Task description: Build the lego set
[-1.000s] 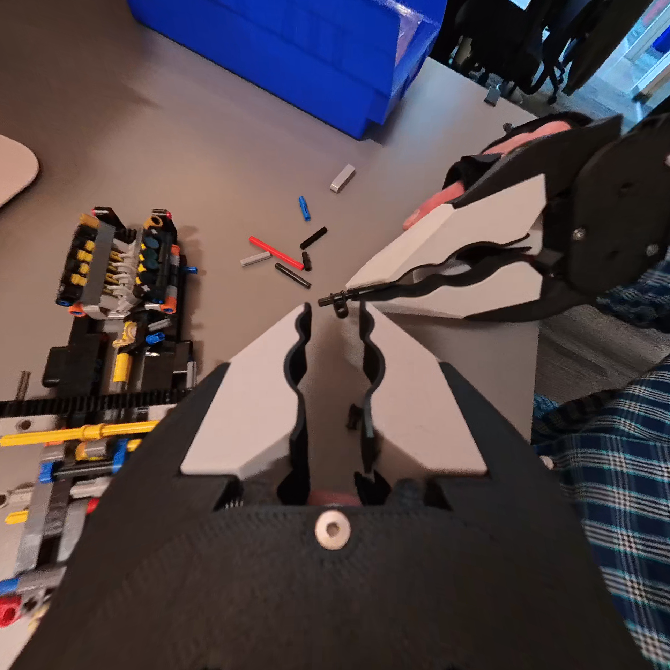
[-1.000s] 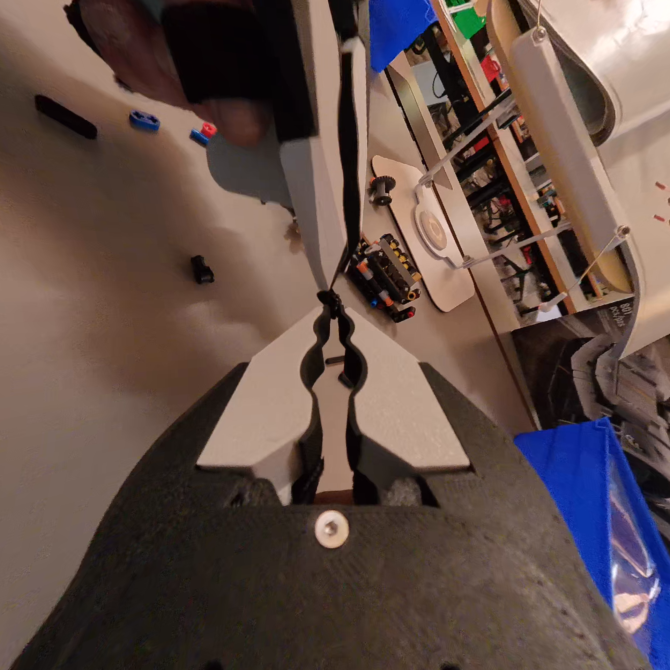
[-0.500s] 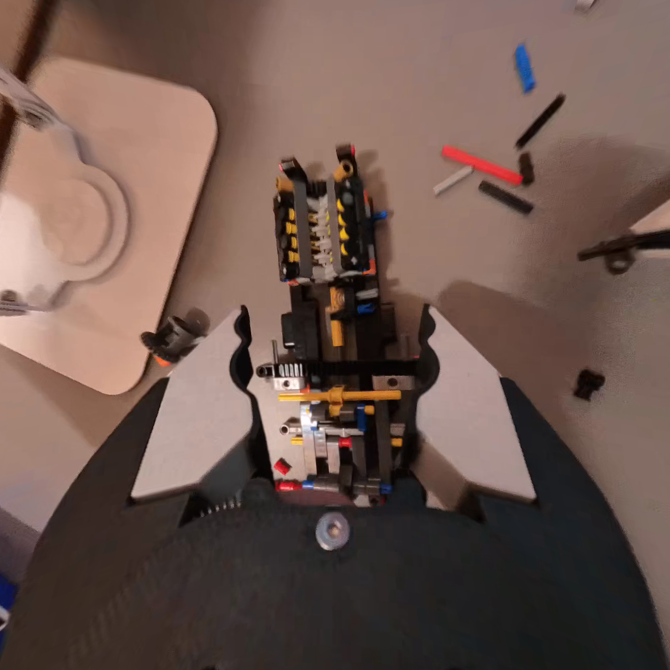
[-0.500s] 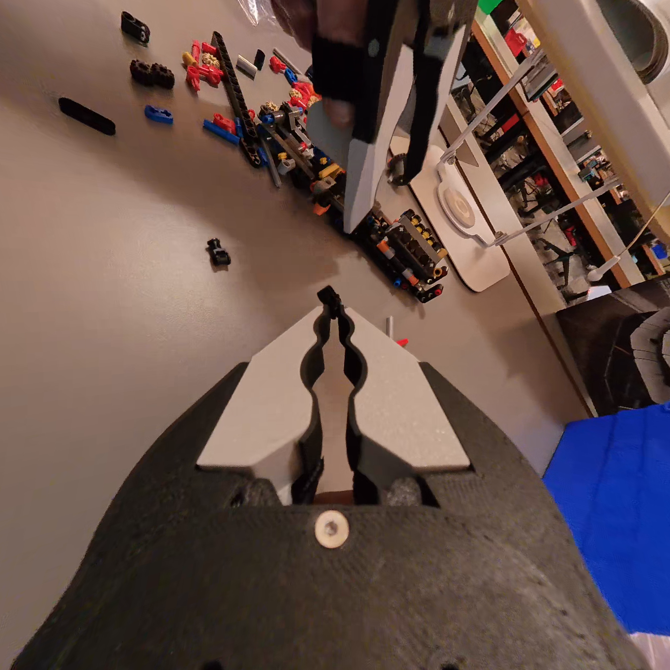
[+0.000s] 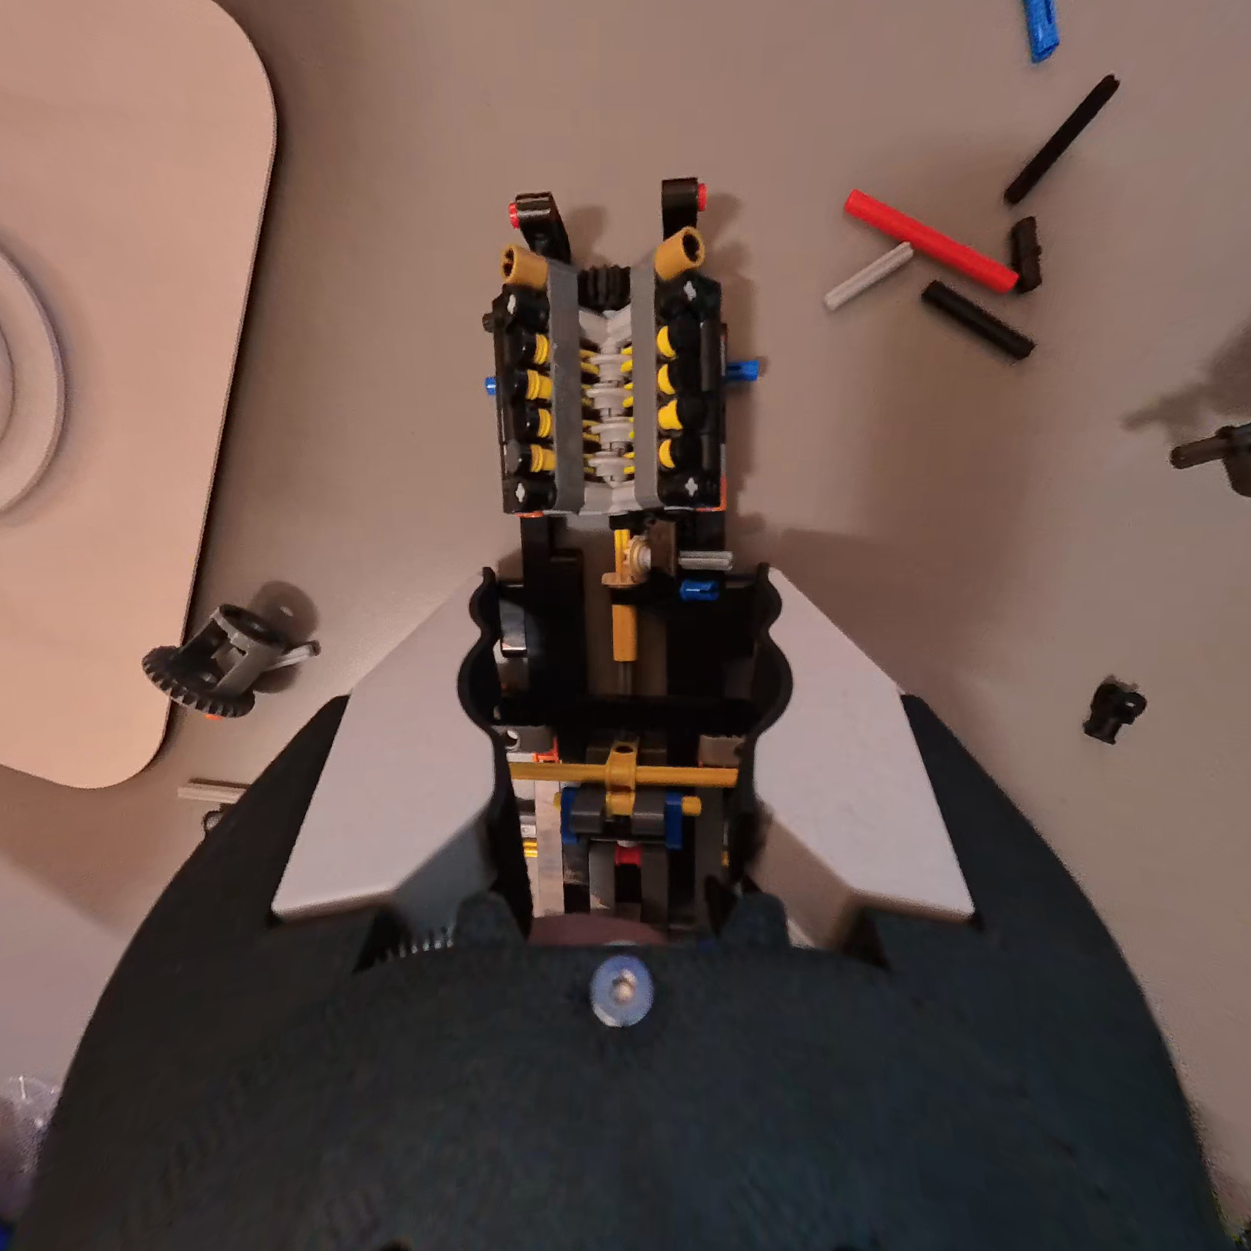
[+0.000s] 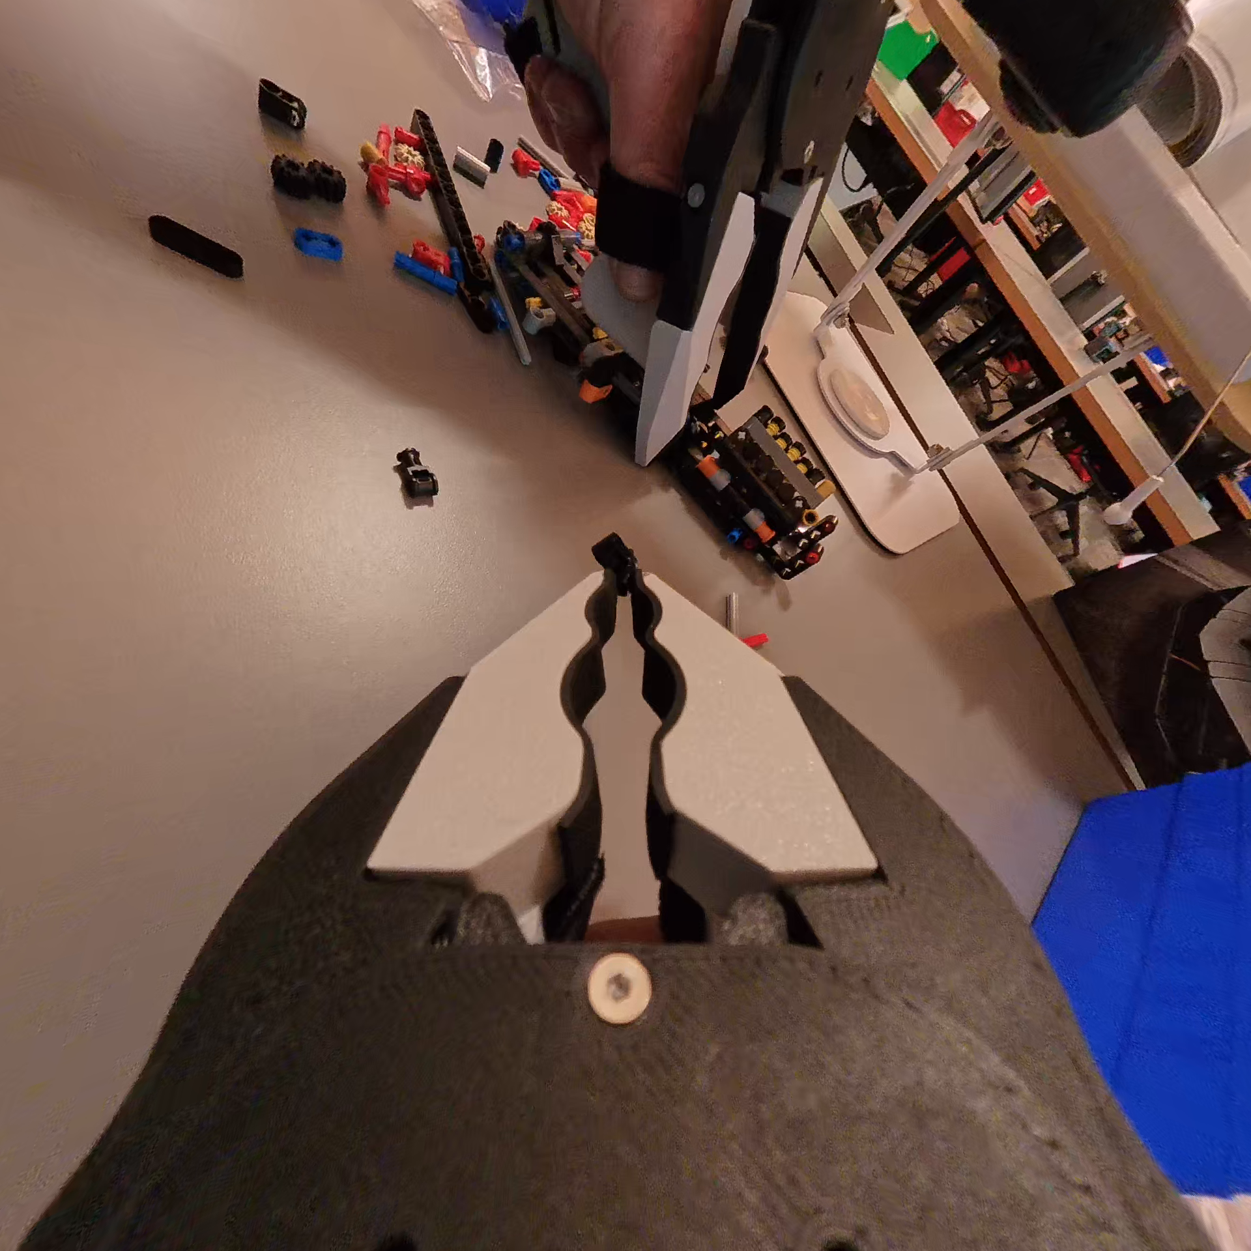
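The lego model [image 5: 612,406], a black chassis with a grey and yellow engine block, lies on the tan table. My left gripper [image 5: 626,582] reaches down over its rear half, and its two pads stand against the chassis sides. In the right wrist view, the left gripper [image 6: 690,420] stands upright on the model [image 6: 758,474]. My right gripper [image 6: 619,582] is shut on a small black connector [image 6: 612,555], held above the table short of the model. That connector shows at the right edge of the left wrist view [image 5: 1212,453].
Loose red [image 5: 927,240], black and grey axles lie to the right of the engine. A small black connector [image 5: 1113,707] and a gear assembly [image 5: 216,667] lie nearby. A beige board [image 5: 122,406] is on the left. A pile of parts [image 6: 433,196] and a blue bin [image 6: 1164,981] also show.
My left gripper swung away from the right gripper, came down over the model and narrowed around the chassis. The right gripper kept the black connector and drew back.
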A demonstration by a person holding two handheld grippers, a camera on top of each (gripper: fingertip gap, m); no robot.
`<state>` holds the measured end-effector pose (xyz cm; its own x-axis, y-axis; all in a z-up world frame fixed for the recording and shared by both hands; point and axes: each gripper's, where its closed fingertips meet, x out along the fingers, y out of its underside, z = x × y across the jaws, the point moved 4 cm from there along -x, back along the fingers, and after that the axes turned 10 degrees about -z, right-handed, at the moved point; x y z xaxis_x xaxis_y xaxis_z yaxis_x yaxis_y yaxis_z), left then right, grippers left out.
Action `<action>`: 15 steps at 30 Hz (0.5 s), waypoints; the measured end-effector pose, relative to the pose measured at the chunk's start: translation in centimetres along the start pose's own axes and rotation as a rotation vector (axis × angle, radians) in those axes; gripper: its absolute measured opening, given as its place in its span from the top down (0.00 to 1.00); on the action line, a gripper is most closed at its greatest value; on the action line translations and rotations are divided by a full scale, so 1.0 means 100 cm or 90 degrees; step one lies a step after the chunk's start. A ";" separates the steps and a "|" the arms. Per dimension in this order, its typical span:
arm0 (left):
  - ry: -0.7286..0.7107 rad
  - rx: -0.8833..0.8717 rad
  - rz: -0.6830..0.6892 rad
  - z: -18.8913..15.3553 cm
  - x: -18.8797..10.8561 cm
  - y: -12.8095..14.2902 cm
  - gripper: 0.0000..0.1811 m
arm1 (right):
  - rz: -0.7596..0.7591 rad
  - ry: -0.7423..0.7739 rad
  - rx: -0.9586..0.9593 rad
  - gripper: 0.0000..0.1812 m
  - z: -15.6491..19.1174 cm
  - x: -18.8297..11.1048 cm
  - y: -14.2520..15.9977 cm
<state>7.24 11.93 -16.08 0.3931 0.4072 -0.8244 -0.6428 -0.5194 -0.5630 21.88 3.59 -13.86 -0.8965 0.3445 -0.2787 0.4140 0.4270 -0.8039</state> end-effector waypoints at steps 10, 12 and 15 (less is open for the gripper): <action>-0.025 0.008 -0.028 -0.004 -0.010 -0.004 0.61 | -0.005 0.005 0.010 0.99 -0.003 -0.007 0.003; -0.027 0.005 -0.039 -0.004 -0.015 -0.007 0.61 | -0.006 0.005 0.010 0.99 -0.003 -0.008 0.003; -0.036 0.006 -0.053 -0.004 -0.023 -0.012 0.61 | -0.006 0.005 0.010 0.99 -0.002 -0.008 0.004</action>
<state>7.37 11.33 -13.51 0.4081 0.4907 -0.7699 -0.6161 -0.4743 -0.6288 22.80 3.66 -13.78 -0.8993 0.3467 -0.2666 0.4024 0.4170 -0.8150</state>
